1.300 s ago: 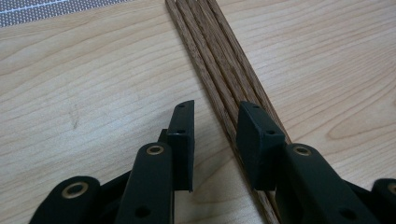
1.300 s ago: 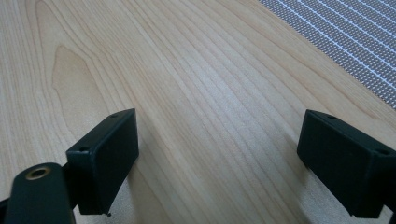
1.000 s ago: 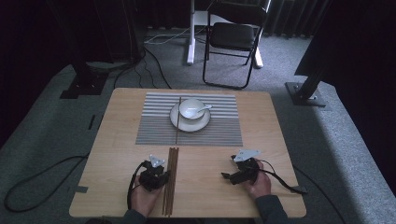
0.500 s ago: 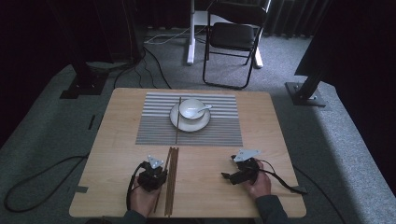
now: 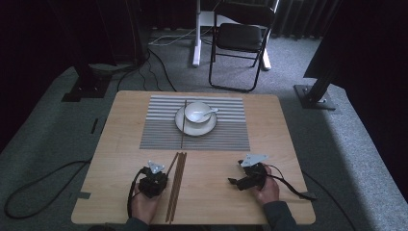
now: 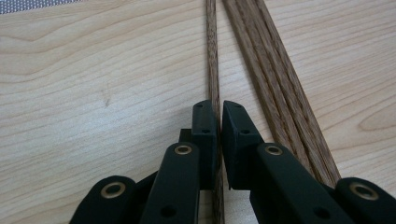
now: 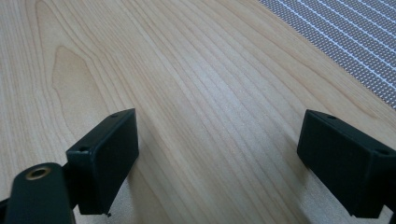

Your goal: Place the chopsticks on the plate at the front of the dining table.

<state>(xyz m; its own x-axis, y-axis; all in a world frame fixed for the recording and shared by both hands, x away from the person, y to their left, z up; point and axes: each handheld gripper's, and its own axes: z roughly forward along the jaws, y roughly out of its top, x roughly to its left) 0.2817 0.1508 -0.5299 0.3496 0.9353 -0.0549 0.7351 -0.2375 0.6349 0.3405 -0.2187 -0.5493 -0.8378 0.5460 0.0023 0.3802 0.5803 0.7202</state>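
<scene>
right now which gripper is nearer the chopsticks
Left. The left gripper sits right beside the chopsticks, jaws closed on one stick. The right gripper rests well off to their right, jaws open.

A: What do the two tools look like?

B: The left gripper (image 5: 153, 180), at the lower left of the high view, and the right gripper (image 5: 250, 176), at the lower right, are black, each topped by a grey three-cornered plate and trailing a black cable.

A: And up close?

B: The jaws are matte black blocks on flat black links, with brass-ringed pivot holes and small screw holes.

A: Clothing?

B: Dark sleeves (image 5: 278, 215) at the bottom edge.
</scene>
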